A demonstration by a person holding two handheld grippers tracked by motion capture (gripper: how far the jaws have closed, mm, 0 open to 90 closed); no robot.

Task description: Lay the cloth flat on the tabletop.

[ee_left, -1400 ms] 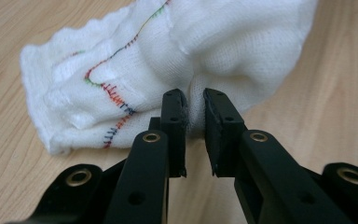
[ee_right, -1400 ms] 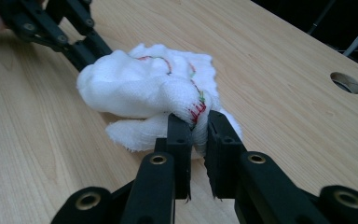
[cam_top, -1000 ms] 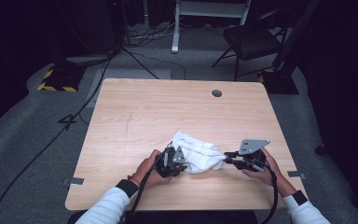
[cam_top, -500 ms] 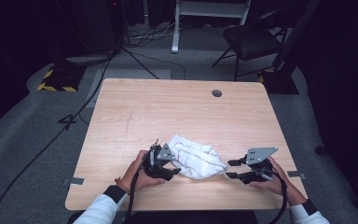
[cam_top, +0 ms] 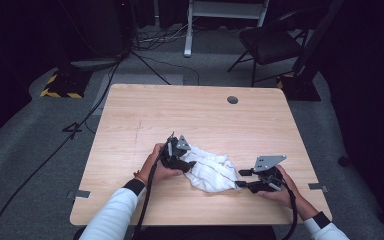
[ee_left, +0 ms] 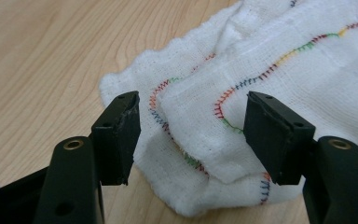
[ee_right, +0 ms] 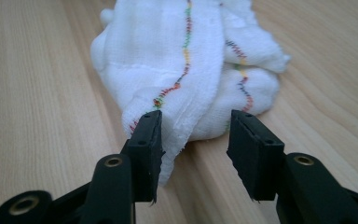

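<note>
A crumpled white cloth (cam_top: 210,170) with multicoloured stitching lies in a heap on the wooden table (cam_top: 180,115), near the front edge. My left gripper (cam_top: 182,162) is at the cloth's left end. Its jaws have just been opening, and a fold of cloth (ee_left: 242,93) lies between them without being pinched by the left gripper (ee_left: 192,112). My right gripper (cam_top: 240,178) points at the cloth's right end. Its jaws have just been closing a little. A stitched corner of the cloth (ee_right: 186,70) rests against one jaw of the right gripper (ee_right: 196,122), with a gap still showing between the jaws.
A round cable hole (cam_top: 232,99) sits near the table's far edge. Beyond the table stand a dark chair (cam_top: 275,45) and a white stand (cam_top: 225,10). Cables run over the grey floor, past a yellow-and-black striped block (cam_top: 60,85) at the left.
Both grippers, shut on the cloth a second ago, have let go and opened. The left gripper drew back left, then moved farther up the cloth's left end. The right pulled slightly away.
</note>
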